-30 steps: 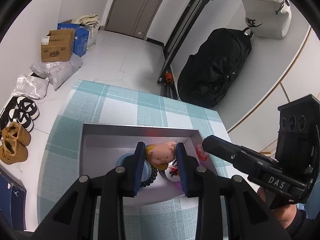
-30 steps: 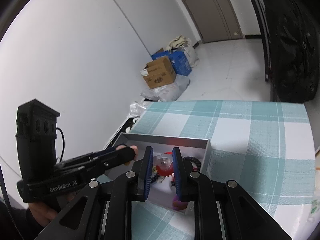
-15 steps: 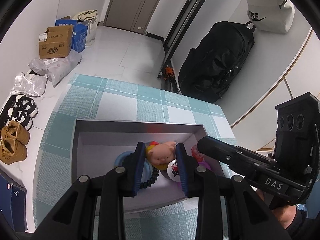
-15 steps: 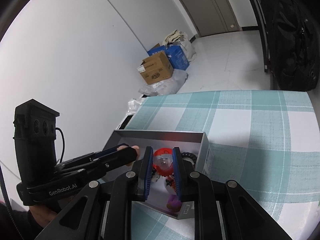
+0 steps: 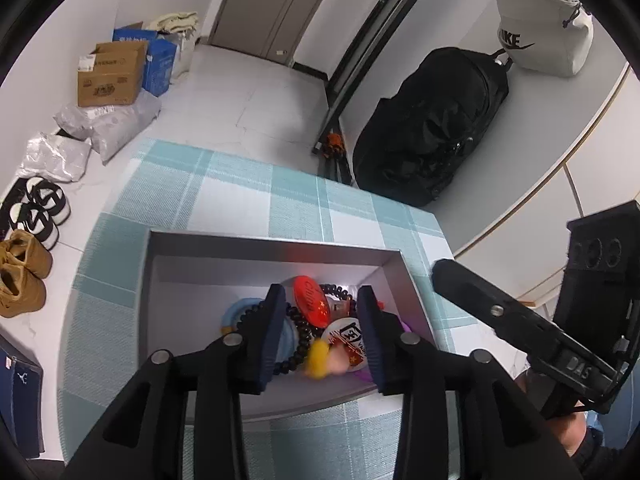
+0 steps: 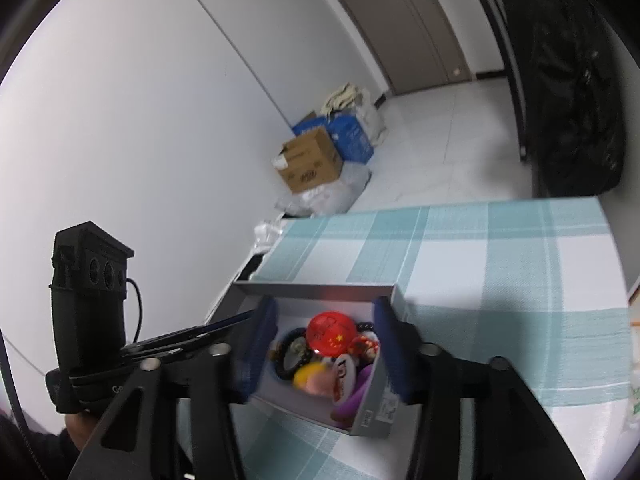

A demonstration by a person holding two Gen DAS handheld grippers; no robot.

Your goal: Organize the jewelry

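A grey open box [image 5: 272,240] sits on the teal checked cloth. In it lie a red round badge [image 5: 311,303], a white badge [image 5: 347,338], a black bead bracelet [image 5: 298,330], a blue ring [image 5: 236,314] and a pink and yellow pig charm [image 5: 325,360], which is blurred. My left gripper [image 5: 322,330] hangs over the box with its jaws opening; the pig charm sits below them, free of the pads. My right gripper [image 6: 324,344] is over the same box [image 6: 316,290], jaws opening wide, and the red badge [image 6: 330,336] lies loose beneath them.
The checked cloth [image 6: 480,248] covers the table beyond and right of the box. On the floor past the table are a black bag [image 5: 432,128], cardboard boxes [image 5: 112,76], plastic parcels and shoes [image 5: 20,280]. A white wall is at the left in the right wrist view.
The left jaws have parted and the pig charm has dropped from between them into the box. The right jaws have spread wide and let the red badge go into the box.
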